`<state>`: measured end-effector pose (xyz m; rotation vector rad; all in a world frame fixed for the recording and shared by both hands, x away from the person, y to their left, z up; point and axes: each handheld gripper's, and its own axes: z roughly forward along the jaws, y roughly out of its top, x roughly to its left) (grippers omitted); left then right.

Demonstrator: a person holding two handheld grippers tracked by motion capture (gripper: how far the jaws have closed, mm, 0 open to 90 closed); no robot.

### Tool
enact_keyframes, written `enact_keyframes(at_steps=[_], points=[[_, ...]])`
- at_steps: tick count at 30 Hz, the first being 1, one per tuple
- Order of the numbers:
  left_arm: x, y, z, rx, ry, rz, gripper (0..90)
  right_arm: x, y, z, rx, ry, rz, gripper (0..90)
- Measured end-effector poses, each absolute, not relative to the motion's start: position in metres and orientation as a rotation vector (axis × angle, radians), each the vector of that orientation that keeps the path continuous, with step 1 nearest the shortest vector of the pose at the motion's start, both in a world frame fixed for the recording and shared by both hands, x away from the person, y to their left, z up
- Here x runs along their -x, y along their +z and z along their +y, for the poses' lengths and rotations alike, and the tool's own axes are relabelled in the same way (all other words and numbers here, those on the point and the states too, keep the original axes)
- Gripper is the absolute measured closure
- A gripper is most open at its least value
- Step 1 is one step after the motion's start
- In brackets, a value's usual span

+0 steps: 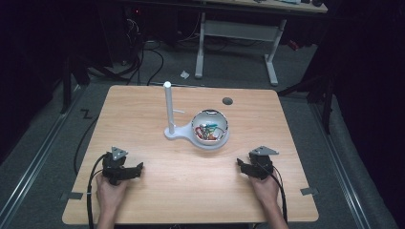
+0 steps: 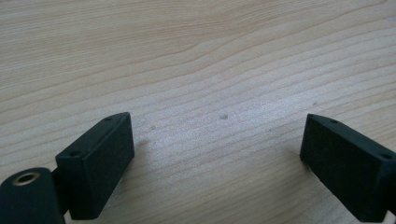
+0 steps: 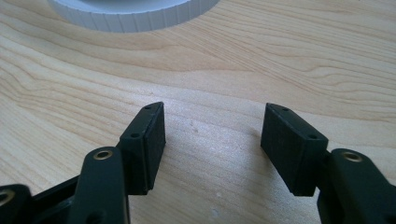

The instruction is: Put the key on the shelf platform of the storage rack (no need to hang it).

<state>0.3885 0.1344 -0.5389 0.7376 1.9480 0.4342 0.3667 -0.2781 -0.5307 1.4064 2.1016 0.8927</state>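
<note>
Black tongs, left (image 1: 138,168) and right (image 1: 240,163), rest agape.

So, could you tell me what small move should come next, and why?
Probably bring the right gripper forward toward the white bowl. Both grippers rest open and empty on the table, and the bowl with its small colourful bits lies just ahead of the right one.
</note>
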Motion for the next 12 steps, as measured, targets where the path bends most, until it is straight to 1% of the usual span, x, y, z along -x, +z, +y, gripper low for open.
enact_keyframes(at_steps=[12], points=[[-0.3886, -0.5389, 0.1344, -0.737, 0.435, 1.948, 10.1, -0.3669, -0.5307, -0.2784, -1.408, 0.890, 2.099, 39.2]])
